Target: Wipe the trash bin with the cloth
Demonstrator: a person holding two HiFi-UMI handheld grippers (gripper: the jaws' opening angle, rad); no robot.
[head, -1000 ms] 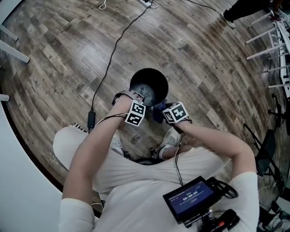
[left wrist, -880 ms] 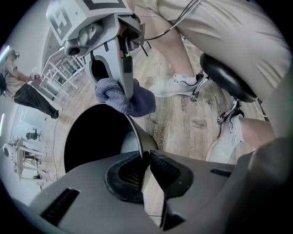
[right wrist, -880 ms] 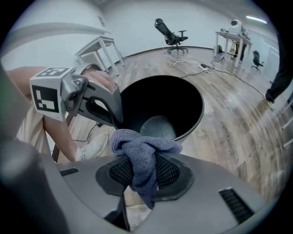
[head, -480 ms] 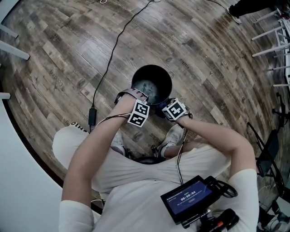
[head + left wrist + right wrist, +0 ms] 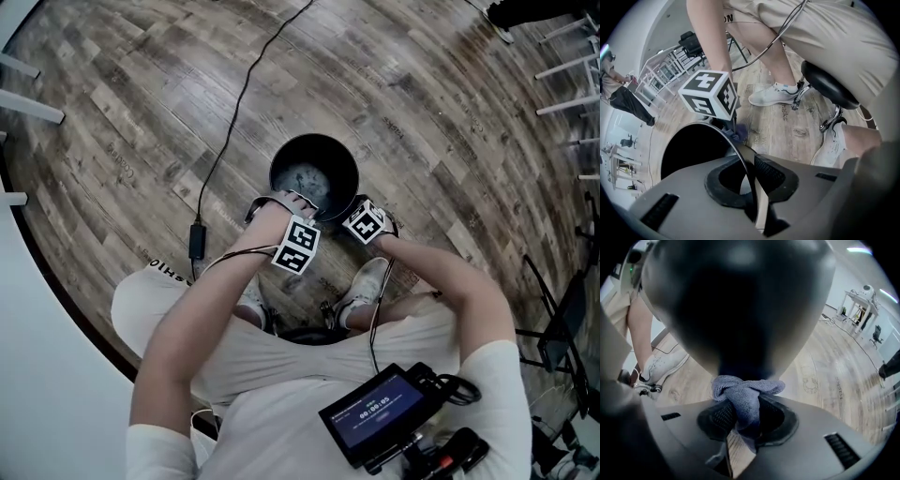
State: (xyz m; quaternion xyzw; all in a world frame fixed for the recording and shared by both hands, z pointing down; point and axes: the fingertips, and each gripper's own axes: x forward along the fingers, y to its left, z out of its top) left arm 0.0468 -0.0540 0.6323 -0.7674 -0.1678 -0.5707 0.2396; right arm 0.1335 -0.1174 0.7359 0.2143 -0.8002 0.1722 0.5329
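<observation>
Centrally in the head view: trash bin (image 5: 330, 155), upright on the plank floor (image 5: 422, 141), liable to tip or skid under hard rubbing. At its lower-left rim, left gripper (image 5: 751, 185) clamped on the thin edge; could slide off. Lower right, right gripper (image 5: 740, 420) pinching bunched cloth (image 5: 745, 394) against the outer wall; might pull free.

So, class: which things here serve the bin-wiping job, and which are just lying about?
Job: trash bin, cloth, left hand-held gripper shut on the bin's rim, right hand-held gripper holding the cloth.
Lying about: floor cable, stool, small monitor.
</observation>
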